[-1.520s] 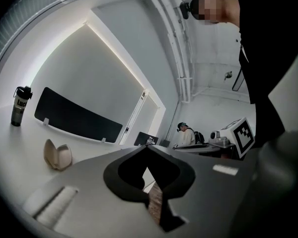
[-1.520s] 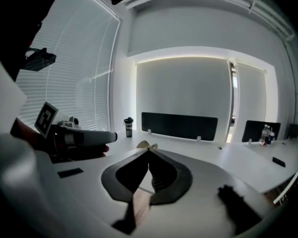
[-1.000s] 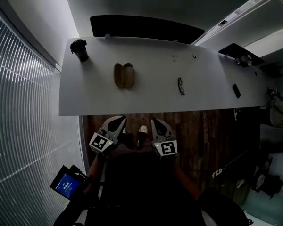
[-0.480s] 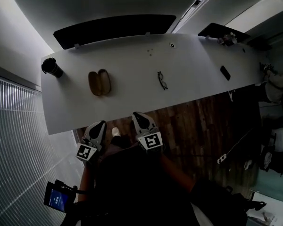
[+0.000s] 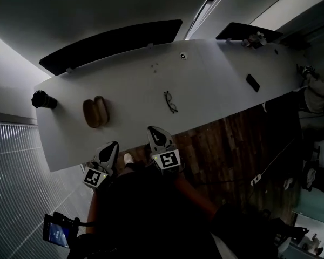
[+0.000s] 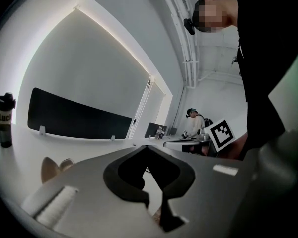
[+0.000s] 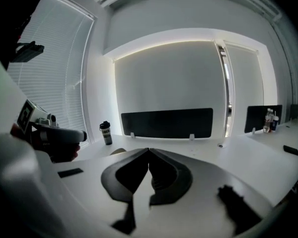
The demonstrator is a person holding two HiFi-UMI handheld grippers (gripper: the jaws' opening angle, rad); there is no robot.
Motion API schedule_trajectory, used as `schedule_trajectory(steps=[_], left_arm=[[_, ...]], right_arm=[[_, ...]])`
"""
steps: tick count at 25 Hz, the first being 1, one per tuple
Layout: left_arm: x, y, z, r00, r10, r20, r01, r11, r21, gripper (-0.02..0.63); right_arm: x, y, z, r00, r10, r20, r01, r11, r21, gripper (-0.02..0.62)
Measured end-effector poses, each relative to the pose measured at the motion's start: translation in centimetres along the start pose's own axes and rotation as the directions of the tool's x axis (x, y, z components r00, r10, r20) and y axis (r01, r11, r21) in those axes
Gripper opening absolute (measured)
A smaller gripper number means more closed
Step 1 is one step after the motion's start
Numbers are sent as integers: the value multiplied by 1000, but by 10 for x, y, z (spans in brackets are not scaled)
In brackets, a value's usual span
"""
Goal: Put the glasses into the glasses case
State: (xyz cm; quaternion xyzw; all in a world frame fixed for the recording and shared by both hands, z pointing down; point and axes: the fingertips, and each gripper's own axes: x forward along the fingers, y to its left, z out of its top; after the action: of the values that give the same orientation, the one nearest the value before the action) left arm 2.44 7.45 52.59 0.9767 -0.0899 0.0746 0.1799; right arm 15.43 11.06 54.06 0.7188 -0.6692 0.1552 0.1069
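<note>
While the person stands at the near side of the white counter [image 5: 216, 85], both arms are tucked close to the body. The left hand-held gripper [image 5: 112, 145] and the right hand-held gripper [image 5: 153, 129] point forward and slightly down. In the head view their tips reach about to the counter's front edge. The left gripper view shows its jaws closed tip to tip with nothing between them, and the right gripper view shows the same for the right one. Each carries a cube with a black-and-white square marker on top.

A dark bottle [image 5: 44, 100] stands upright at the counter's left end. In the left gripper view its white lettering begins "Luc"; the rest cannot be read.

The glasses [image 5: 170, 102] lie on the counter just ahead of the right hand-held gripper, near the front edge. The glasses case [image 5: 95, 111] lies open to the left with both brown halves facing up, ahead of the left hand-held gripper and well apart from the glasses. Bare counter lies between the two. A black phone [image 5: 252, 82] lies toward the right end, and a long black panel [image 5: 113, 45] runs along the far edge. Wooden floor [image 5: 227, 144] shows below the front edge.
</note>
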Motion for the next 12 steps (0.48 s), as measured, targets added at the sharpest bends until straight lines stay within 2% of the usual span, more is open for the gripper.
schedule_trajectory(steps=[6, 12], left_arm=[[67, -8, 13, 1000, -2, -14, 2, 1000, 18, 5], [114, -21, 16, 998, 44, -34, -43, 999, 22, 5]], right_arm=[[5, -81, -2, 998, -52, 20, 51, 997, 56, 6], [14, -143, -25, 999, -34, -21, 35, 998, 57, 6]])
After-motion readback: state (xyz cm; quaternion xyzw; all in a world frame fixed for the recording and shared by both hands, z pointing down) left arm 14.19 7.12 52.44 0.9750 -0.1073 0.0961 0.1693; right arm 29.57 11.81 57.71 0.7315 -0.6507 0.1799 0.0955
